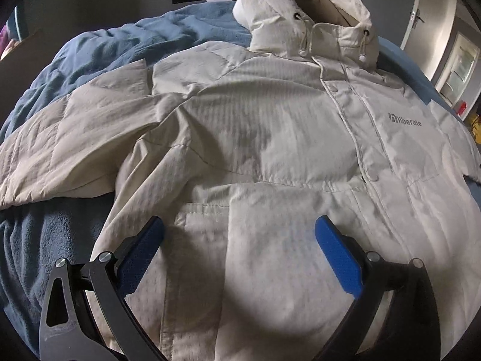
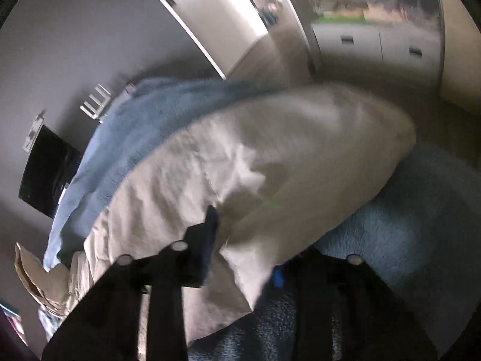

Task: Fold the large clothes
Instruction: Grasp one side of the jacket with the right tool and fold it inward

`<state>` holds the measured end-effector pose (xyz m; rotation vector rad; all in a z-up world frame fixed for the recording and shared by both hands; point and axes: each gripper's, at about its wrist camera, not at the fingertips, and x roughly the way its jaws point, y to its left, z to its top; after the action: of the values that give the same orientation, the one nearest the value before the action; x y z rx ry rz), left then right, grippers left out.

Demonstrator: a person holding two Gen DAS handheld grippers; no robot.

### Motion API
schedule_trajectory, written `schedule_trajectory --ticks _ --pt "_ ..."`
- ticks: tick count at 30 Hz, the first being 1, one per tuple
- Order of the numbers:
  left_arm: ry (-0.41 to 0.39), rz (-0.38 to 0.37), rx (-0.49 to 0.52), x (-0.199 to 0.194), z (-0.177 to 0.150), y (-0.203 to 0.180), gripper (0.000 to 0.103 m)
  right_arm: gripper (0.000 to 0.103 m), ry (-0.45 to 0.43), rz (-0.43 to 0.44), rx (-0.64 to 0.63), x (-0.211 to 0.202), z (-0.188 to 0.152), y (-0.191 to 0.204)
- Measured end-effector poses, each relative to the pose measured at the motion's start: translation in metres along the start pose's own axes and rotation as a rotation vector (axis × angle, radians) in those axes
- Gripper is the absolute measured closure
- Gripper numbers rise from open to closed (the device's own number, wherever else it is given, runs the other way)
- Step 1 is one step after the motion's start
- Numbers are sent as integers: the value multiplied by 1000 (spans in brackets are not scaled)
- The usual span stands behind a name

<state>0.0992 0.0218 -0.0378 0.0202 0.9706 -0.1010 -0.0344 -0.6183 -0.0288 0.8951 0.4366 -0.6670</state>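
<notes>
A cream hooded puffer jacket (image 1: pixel 270 138) lies front up on a blue blanket (image 1: pixel 99 48), hood at the far end, one sleeve (image 1: pixel 69 147) spread to the left. My left gripper (image 1: pixel 239 234) is open, its blue fingers (image 1: pixel 336 252) hovering over the jacket's lower front near the pocket. In the blurred right wrist view, my right gripper (image 2: pixel 240 240) is shut on the jacket's other sleeve (image 2: pixel 270 165) and holds it lifted above the blanket (image 2: pixel 405 225).
A dark screen (image 2: pixel 48 174) hangs on the wall beside the bed. A door (image 1: pixel 421 9) and a window stand at the far right. White drawers (image 2: pixel 378 45) stand beyond the bed. A brown paper bag (image 2: pixel 33 276) sits at the lower left.
</notes>
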Motion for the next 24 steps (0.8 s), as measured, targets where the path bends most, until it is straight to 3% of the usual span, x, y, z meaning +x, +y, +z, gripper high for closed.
schedule_trajectory --ticks 6,12,20,24 --pt "-6 -2 20 0 -1 -3 7 91 -185 75 -144 -71 11 41" --pt "-12 -9 19 -3 -1 -3 7 96 -271 198 -332 -141 -18 112" --pt "-36 -12 -15 -11 -1 8 7 98 -263 445 -531 -214 -87 241" --pt "-38 -22 -24 -11 -2 11 7 98 -180 534 -641 -221 -137 298"
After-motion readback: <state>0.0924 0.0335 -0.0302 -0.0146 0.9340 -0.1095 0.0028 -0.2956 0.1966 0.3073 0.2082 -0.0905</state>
